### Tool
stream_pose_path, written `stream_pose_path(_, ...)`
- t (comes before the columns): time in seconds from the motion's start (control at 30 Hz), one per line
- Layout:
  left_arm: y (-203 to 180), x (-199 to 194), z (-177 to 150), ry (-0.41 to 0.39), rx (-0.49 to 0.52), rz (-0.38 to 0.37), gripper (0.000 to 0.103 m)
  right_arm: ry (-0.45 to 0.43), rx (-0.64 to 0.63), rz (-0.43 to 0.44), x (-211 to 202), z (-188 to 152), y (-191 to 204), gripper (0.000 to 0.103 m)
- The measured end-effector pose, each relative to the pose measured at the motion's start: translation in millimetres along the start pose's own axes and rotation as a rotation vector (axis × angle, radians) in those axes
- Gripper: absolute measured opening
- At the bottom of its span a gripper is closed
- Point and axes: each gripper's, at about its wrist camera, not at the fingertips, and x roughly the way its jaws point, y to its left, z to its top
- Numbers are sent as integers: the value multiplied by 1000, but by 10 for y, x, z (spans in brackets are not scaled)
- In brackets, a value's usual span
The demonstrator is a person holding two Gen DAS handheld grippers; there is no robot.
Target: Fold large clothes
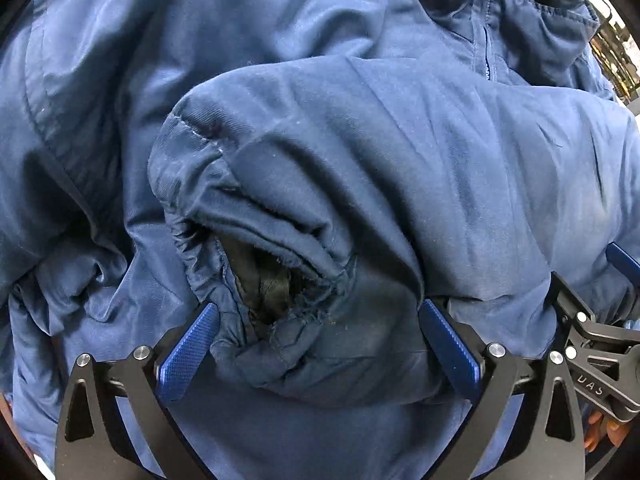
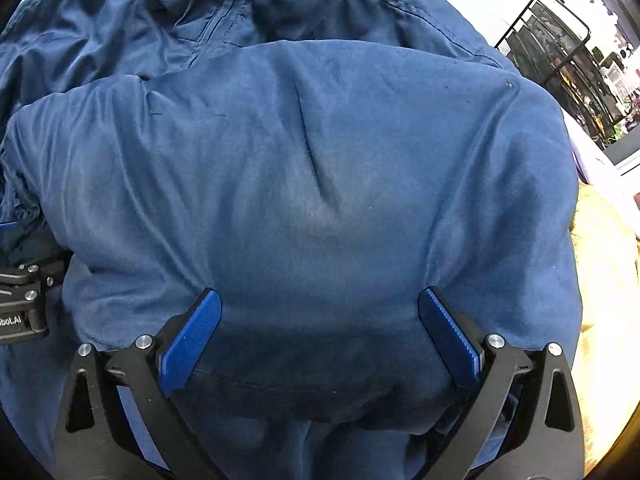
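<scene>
The blue jacket [image 2: 320, 168] fills nearly all of both frames, lying spread beneath both tools. Its folded-over sleeve [image 1: 400, 168] runs as a long band from the right edge of the left wrist view down toward lower centre, ending in the gathered cuff [image 1: 256, 264] with dark lining showing.

The left tool [image 1: 318, 350] stands wide apart astride that cuff end; its pads appear to flank the cloth without pinching it. The right tool [image 2: 318, 334] is likewise spread wide over the broad sleeve panel, nothing clamped. The two sit close side by side; the left is nearer the cuff.

Only the left wrist view shows the cuff opening. Only the right wrist view shows the pale surface [image 2: 608, 280] at lower right, a black wire rack [image 2: 560, 60] at upper right, and the zipper [image 2: 224, 12] at top.
</scene>
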Motion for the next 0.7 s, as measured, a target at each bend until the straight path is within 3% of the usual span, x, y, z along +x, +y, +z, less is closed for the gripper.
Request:
stream_pose_path(0.23, -194, -16, -46, -30, 2, 26, 98, 22, 13, -10, 7, 28, 19, 97)
stream_pose_path(0.4, -220, -231, -122, -58, 10, 47, 97, 72, -4, 0, -59, 199, 4, 97)
stream_pose_path(0.57, -114, -596, -501, -156, 27, 47, 96, -10, 66, 67, -399, 143, -58, 97)
stream_pose_path(0.7, 101, -758, -936, -170, 6, 40, 96, -46, 54, 100, -618, -69, -24, 97)
